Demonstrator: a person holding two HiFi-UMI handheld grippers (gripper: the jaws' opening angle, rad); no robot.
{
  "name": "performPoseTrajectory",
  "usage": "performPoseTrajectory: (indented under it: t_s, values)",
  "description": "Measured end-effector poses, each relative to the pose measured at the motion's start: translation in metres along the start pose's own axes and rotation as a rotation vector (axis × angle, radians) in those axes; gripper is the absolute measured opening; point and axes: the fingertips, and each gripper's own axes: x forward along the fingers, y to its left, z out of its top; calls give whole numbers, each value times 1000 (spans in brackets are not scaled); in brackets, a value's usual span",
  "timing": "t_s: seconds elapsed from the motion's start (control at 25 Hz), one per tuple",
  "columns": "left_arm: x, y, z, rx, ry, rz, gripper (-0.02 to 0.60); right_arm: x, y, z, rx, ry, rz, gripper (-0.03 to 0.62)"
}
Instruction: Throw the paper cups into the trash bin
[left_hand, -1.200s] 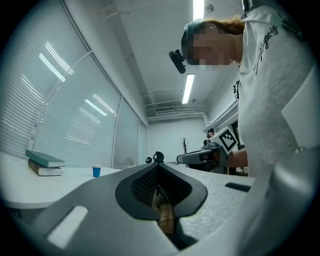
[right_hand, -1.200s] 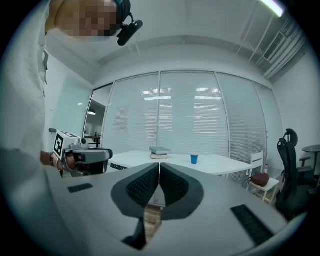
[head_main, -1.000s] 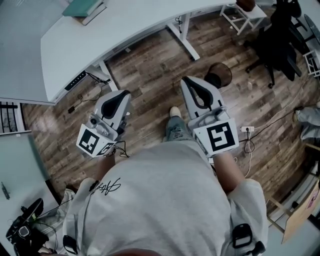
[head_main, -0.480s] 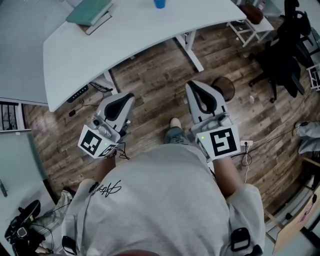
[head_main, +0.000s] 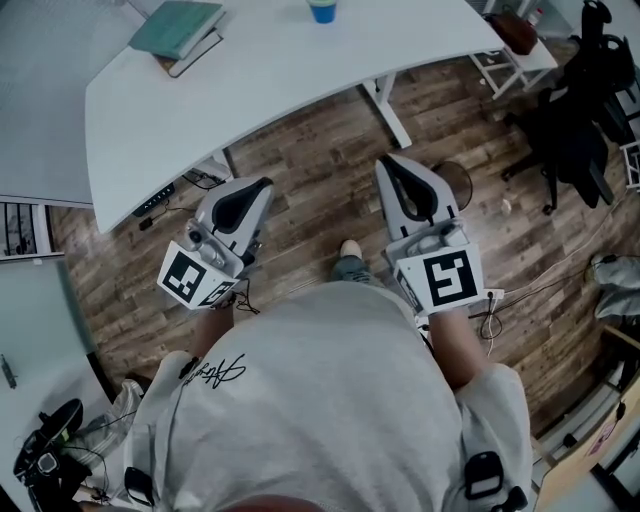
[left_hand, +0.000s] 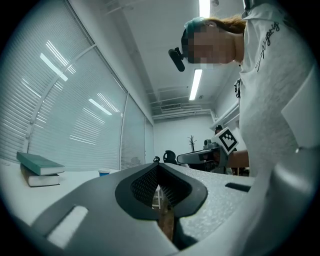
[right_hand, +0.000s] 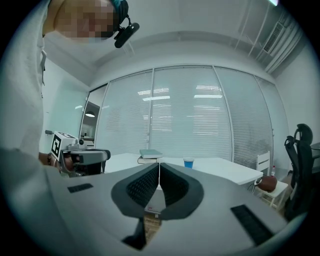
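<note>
Approach. Since a second ago the blue paper cup (head_main: 322, 10) has entered view at 12 o'clock on the table (head_main: 280, 75); my left tool (head_main: 262, 186) and right tool (head_main: 392, 162), jaws together and empty, draw nearer.

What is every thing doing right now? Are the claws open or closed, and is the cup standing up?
left claw: shut, nothing in it
right claw: shut, nothing in it
blue paper cup: standing upright on the white desk, not picked up
books: closed, stacked one on the other on the desk
</note>
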Motion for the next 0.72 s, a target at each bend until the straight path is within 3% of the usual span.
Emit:
performPoseTrajectory:
  t_s: [0.72]
  values:
    - [56,24,-5,20,5,42,3,33,-56,-5,2,-10,56,12]
